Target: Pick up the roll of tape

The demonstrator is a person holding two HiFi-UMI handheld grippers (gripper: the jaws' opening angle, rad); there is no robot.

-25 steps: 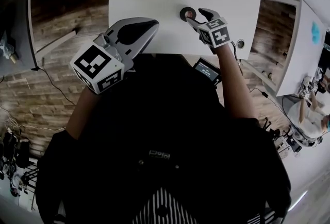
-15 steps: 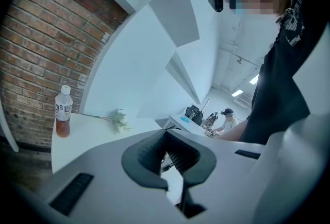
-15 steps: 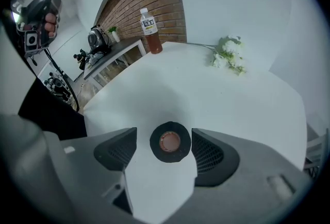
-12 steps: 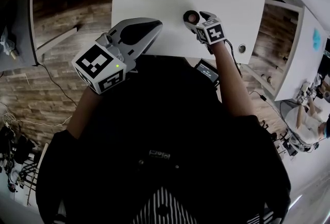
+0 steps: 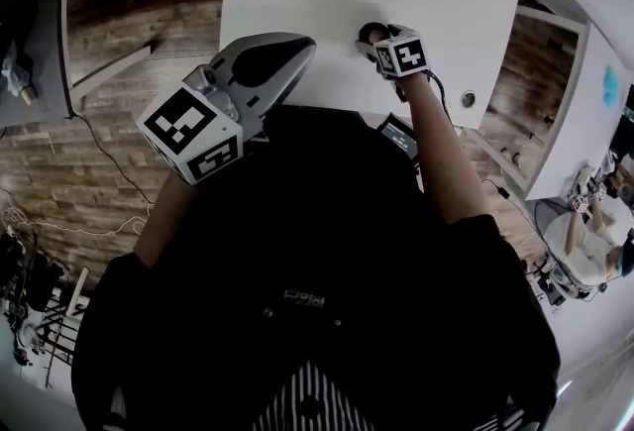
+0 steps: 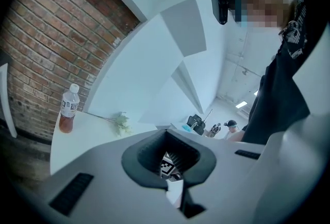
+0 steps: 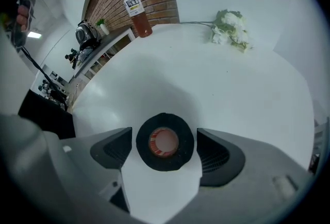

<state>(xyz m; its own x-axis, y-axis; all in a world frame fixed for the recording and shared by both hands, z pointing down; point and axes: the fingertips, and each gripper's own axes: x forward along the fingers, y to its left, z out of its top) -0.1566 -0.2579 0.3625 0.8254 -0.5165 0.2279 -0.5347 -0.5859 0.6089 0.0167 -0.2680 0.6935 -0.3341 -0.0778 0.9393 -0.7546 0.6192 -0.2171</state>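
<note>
Two grippers show. The right gripper [image 5: 379, 35] points down at the white table [image 7: 247, 89]. Its fingers are spread wide, and they have just been opening. The roll of tape [image 7: 165, 142] lies flat on the table, right between them. Each finger is just beside the roll and does not squeeze it. The tape is black with a reddish ring inside its hole.

The left gripper [image 5: 297, 48] is up near the table's edge, well apart from the tape. Its fingers are pressed together with nothing in them.

A bottle [image 7: 135, 5] stands at the far side of the table, and white flowers [image 7: 230, 27] lie there too.
</note>
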